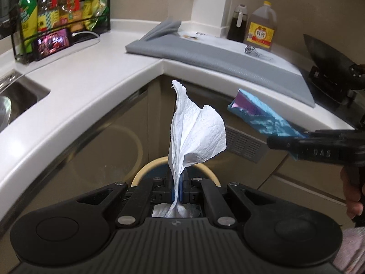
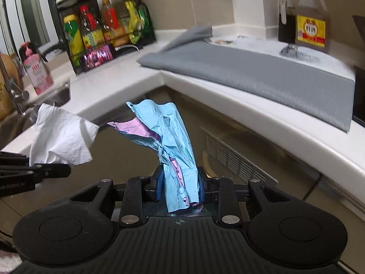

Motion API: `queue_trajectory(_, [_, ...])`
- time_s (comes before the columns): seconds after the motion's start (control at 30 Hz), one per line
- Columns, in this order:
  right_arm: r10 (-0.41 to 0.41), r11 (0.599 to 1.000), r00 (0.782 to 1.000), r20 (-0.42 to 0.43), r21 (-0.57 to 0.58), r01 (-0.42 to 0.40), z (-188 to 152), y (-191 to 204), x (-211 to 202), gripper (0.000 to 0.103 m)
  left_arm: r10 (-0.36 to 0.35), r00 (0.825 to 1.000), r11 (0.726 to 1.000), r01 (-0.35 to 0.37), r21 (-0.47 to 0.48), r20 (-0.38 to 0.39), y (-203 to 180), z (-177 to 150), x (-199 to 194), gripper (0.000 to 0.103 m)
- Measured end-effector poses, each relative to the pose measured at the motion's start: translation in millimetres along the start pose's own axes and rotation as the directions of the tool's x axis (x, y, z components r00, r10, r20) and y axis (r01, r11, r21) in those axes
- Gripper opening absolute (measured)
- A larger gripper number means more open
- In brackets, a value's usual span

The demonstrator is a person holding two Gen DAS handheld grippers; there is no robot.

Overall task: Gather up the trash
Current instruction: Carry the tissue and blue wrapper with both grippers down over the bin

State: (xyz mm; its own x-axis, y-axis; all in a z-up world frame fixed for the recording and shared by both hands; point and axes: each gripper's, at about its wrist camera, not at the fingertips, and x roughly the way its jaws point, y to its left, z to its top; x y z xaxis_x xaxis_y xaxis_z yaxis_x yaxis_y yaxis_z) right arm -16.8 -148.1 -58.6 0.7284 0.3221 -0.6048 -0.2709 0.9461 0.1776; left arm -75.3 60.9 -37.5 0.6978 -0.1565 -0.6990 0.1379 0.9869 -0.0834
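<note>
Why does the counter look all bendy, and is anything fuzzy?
Left wrist view: the fisheye lens curves the white counter; the white tissue looks sharp. Right wrist view: the counter edge bows too, the blue paper is crisp, and the bottle rack is slightly soft.

Soft white tissue (image 1: 196, 132), crinkled blue paper (image 2: 173, 141), glossy white counter (image 1: 91, 80).

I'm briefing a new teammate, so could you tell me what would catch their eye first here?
The white tissue stands up from the shut left tool, over the round bin below by the cabinets. Beside it, the right tool clamps crumpled blue paper with pink showing inside. Behind both, a grey mat covers the white counter.
</note>
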Motion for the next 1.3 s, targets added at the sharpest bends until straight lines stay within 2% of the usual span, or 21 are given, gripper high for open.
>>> queue_trajectory(0.3, [-0.012, 0.998, 0.999, -0.046, -0.057, 0.01, -4, 14, 9, 0.031, -0.027, 0.999, 1.0, 0.027, 0.003, -0.032, 0, -2, 8, 0.003])
queue_trajectory(0.9, [-0.022, 0.998, 0.989, -0.146, -0.064, 0.012, -7, 7, 38, 0.032, -0.036, 0.993, 0.999, 0.036, 0.005, -0.11, -2, 1, 38, 0.003])
queue_trajectory(1.3, [-0.043, 0.997, 0.981, -0.191, -0.073, 0.03, -7, 5, 56, 0.032, -0.044, 0.987, 0.999, 0.04, -0.027, -0.157, 4, 7, 56, 0.003])
